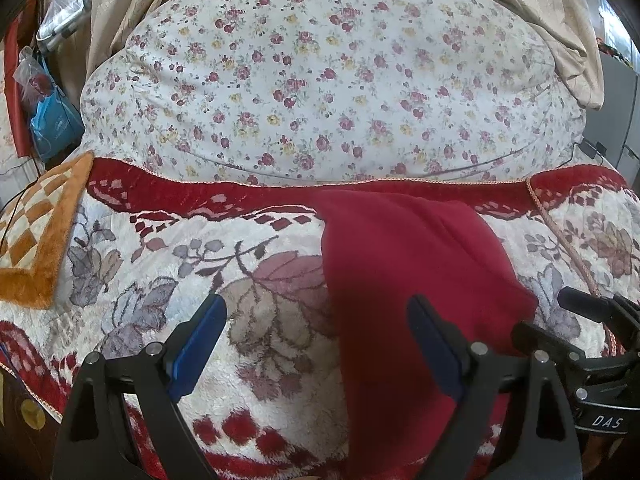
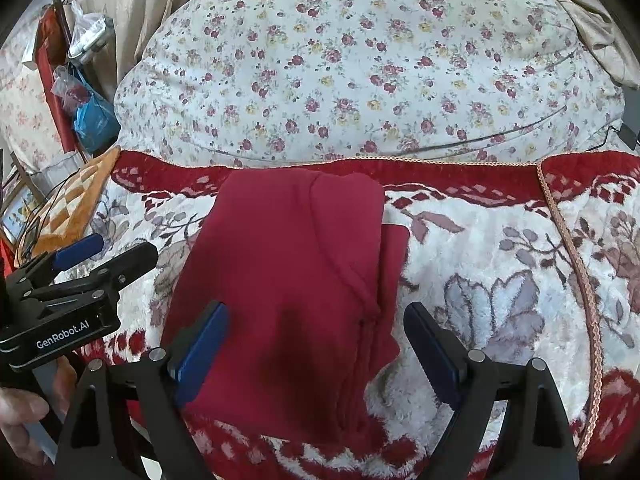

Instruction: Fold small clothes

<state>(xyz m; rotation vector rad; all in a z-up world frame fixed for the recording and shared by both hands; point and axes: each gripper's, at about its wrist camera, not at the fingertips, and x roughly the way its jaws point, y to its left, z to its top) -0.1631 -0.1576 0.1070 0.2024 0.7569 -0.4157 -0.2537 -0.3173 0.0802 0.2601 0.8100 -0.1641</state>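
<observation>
A dark red garment (image 2: 288,280) lies folded lengthwise on the plush floral blanket (image 2: 500,320), with a seam running down its right side; it also shows in the left wrist view (image 1: 408,280). My left gripper (image 1: 316,332) is open above the garment's left edge, nothing between its blue pads. My right gripper (image 2: 316,340) is open above the garment's near right part, empty. The left gripper shows at the left of the right wrist view (image 2: 100,256), and the right gripper's black fingers (image 1: 580,304) show at the right of the left wrist view.
A large floral-print pillow (image 1: 320,80) lies behind the blanket's red border. An orange checkered cushion (image 1: 36,232) sits at the left. Plastic bags (image 1: 52,112) hang at the far left. Beige curtains (image 1: 560,20) hang behind. A black cable (image 1: 588,148) runs at the right.
</observation>
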